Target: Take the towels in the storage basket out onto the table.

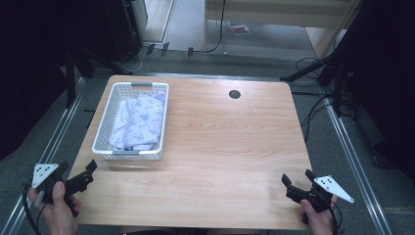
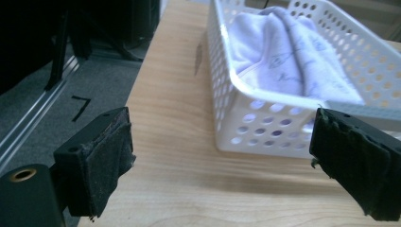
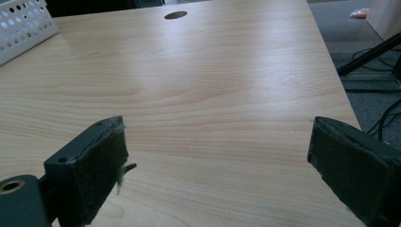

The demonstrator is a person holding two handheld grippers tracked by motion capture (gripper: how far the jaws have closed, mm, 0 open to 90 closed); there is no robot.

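A white perforated basket (image 1: 103,128) stands on the left half of the wooden table (image 1: 220,142), with a pale lilac patterned cloth (image 1: 139,122) folded inside it. My left gripper (image 1: 89,172) hovers at the table's front left corner, just short of the basket, jaws open and empty. In the left gripper view the basket (image 2: 246,118) and the cloth (image 2: 283,56) lie straight ahead between the wide-apart jaws. At the front right corner my right gripper (image 1: 296,180) is open with nothing in it. The right gripper view looks across bare table (image 3: 203,94), with a corner of the basket (image 3: 21,28) at far left.
A round cable hole (image 1: 234,94) sits near the table's far edge. Metal rails run along the floor on both sides. Dark stands and cables crowd the floor left and right of the table.
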